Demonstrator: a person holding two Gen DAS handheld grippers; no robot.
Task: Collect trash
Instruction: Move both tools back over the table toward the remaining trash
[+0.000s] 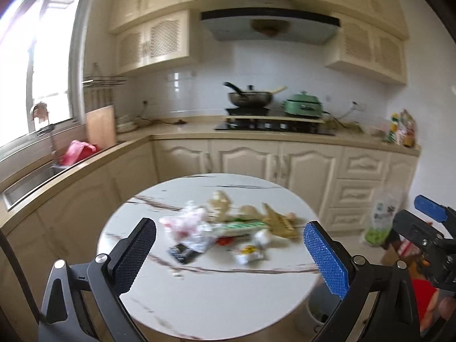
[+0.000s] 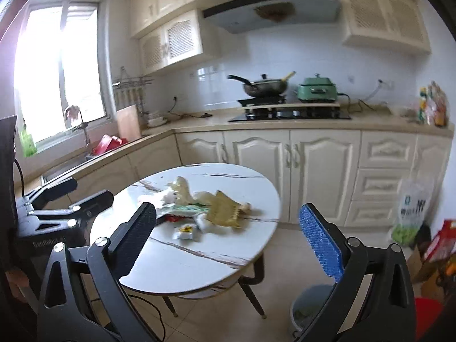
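Note:
A heap of trash lies on a round white marble table: a crumpled clear plastic bag, a green-and-white wrapper, a gold crinkled wrapper, a black packet and a small white packet. My left gripper is open and empty, held above the table's near side. My right gripper is open and empty, to the table's right; the gold wrapper and white packet show there. A grey trash bin stands on the floor beside the table.
Cream kitchen cabinets and a counter with a stove and wok run behind the table. A sink is at left. A plastic bag of greens and boxes stand on the floor at right.

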